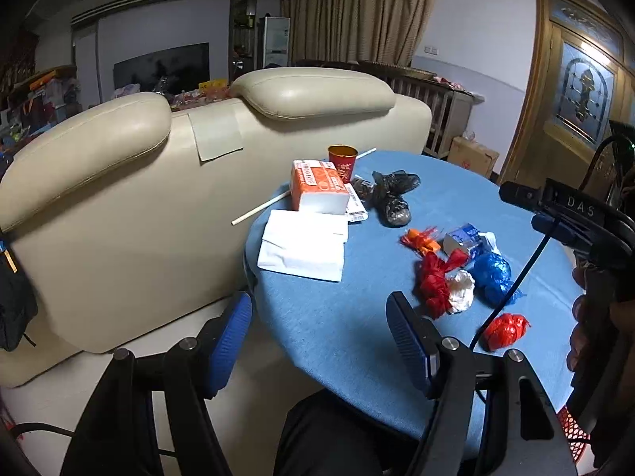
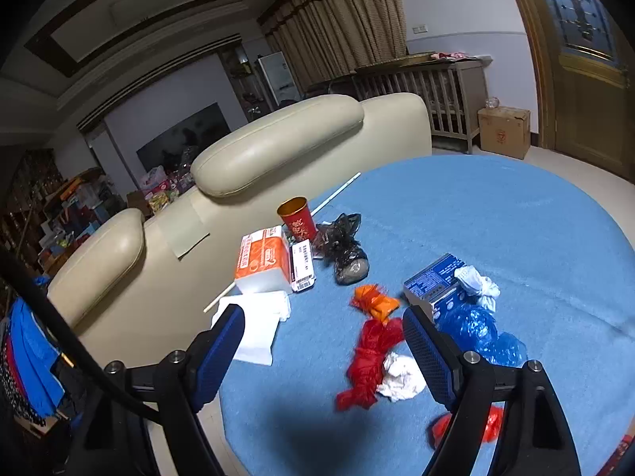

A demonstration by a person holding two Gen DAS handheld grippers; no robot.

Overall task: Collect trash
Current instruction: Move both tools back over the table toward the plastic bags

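Trash lies on a round table with a blue cloth (image 1: 337, 317) (image 2: 516, 230): a red plastic bag (image 1: 434, 279) (image 2: 371, 361), a crumpled white tissue (image 1: 462, 291) (image 2: 401, 375), a blue plastic bag (image 1: 492, 273) (image 2: 476, 327), a small red bag (image 1: 506, 331) (image 2: 490, 424), an orange wrapper (image 1: 420, 240) (image 2: 373, 301), a blue carton (image 1: 464, 238) (image 2: 434, 281) and a black bag (image 1: 393, 196) (image 2: 343, 250). My left gripper (image 1: 319, 335) is open and empty at the table's near left edge. My right gripper (image 2: 323, 347) is open and empty above the red bag.
A red cup (image 1: 342, 160) (image 2: 297, 218), an orange tissue pack (image 1: 317, 190) (image 2: 264, 263), white napkins (image 1: 303, 248) (image 2: 258, 325) and a long straw (image 1: 262, 208) lie at the table's far left. A cream sofa (image 1: 139, 198) (image 2: 258, 158) stands behind. A cardboard box (image 2: 504, 131) sits on the floor.
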